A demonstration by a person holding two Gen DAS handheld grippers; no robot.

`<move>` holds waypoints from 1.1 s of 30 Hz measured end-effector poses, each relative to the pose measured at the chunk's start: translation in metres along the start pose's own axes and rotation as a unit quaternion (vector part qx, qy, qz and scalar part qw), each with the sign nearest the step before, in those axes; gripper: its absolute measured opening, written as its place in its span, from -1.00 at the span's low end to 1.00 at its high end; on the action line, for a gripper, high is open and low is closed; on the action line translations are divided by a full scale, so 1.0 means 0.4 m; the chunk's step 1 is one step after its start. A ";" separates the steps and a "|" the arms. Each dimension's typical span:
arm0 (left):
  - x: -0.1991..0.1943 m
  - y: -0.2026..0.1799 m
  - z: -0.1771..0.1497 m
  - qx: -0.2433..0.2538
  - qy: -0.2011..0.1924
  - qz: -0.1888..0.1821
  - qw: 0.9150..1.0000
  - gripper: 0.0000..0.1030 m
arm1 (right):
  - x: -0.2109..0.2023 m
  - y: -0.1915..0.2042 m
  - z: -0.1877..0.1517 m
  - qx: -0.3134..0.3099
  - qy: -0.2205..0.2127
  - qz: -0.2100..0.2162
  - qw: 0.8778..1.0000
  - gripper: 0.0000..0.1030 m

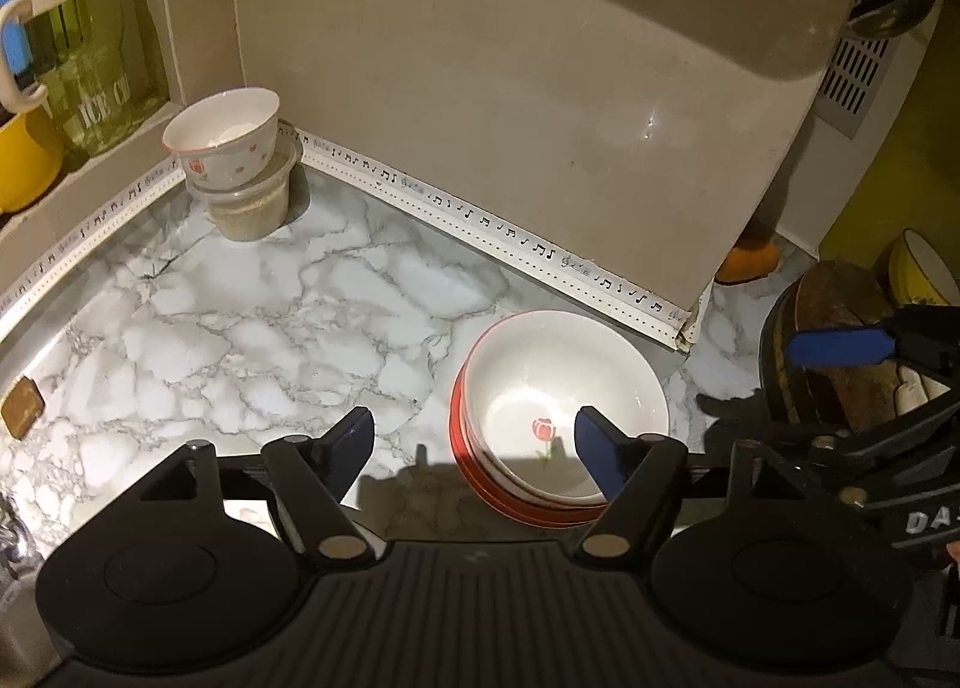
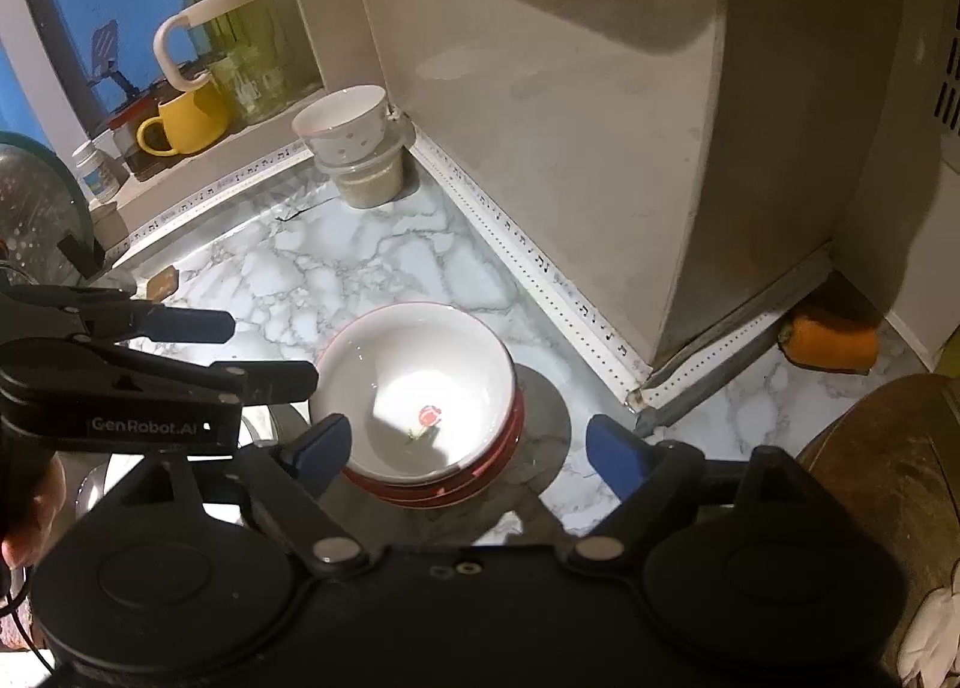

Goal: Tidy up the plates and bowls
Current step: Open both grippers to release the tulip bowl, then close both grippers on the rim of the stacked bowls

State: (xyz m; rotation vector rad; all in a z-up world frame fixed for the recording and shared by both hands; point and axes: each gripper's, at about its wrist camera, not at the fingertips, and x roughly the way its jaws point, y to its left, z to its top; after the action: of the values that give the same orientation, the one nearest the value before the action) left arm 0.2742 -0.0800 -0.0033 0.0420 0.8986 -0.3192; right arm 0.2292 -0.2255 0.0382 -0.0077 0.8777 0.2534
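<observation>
While grippers gape, bowls (image 1: pixel 564 412) near trim (image 1: pixel 510 241).

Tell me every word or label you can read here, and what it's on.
"GenRobot.AI": left claw, on its side.
"DA", cut off by the frame edge: right claw, on its body.
"ICE C", rest unclear: green jar.
Music notes, not words: white strip along the wall.
Small bottle: label too blurred to read.

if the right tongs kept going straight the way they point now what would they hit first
Most likely the stacked bowls: the open right tongs point down at them, the left finger by the rim. Depth is unclear, so they might reach the marble counter beside the stack.
</observation>
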 end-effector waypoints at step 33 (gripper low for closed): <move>0.173 0.035 0.014 -0.031 0.042 0.013 0.999 0.59 | 0.167 -0.043 0.016 0.028 0.034 -0.005 0.999 0.54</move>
State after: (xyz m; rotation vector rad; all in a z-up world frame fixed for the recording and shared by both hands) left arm 0.3227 -0.0852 -0.0548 0.0101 0.9898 -0.2661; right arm 0.2787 -0.2268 -0.0102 0.0310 0.9524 0.2194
